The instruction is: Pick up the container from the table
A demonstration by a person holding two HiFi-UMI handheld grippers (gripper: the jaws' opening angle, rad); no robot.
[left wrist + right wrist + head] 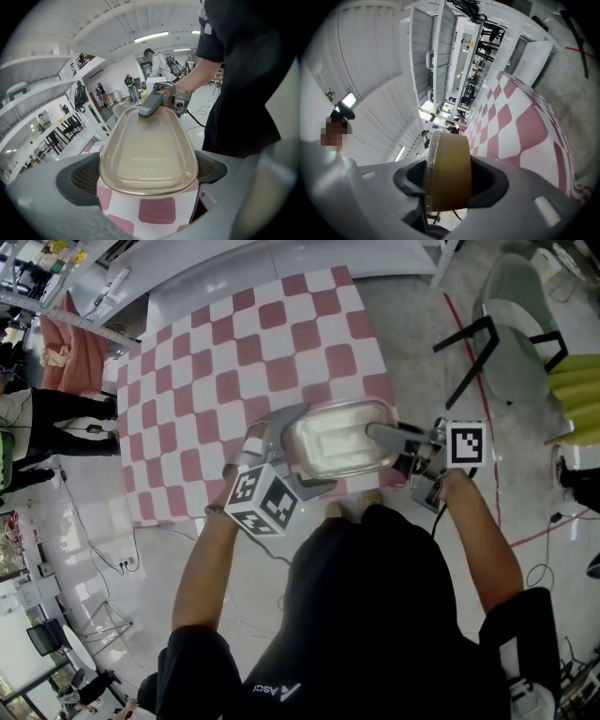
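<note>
**Translucent beige oval plastic container (pixel 337 439) gripped from two sides**

The container sat over the near right part of the table's red-and-white checked cloth (pixel 234 362), just in front of the person's black-shirted chest (pixel 375 615). The left gripper (pixel 305 451) reached in from the near left. In the left gripper view (pixel 147 171) its two dark pads pressed against the container's (pixel 147 150) long sides at the rim, so this claw was closed on it, with checked cloth (pixel 157 211) showing below.

The right gripper (pixel 384 437) came in level from the right and was rolled onto its side. One grey finger (pixel 389 434) lay across the top of the container's right end. In the right gripper view (pixel 450 180) the container (pixel 447 168) appeared edge-on, clamped between both pads. No view showed whether the base touched the cloth.
</note>
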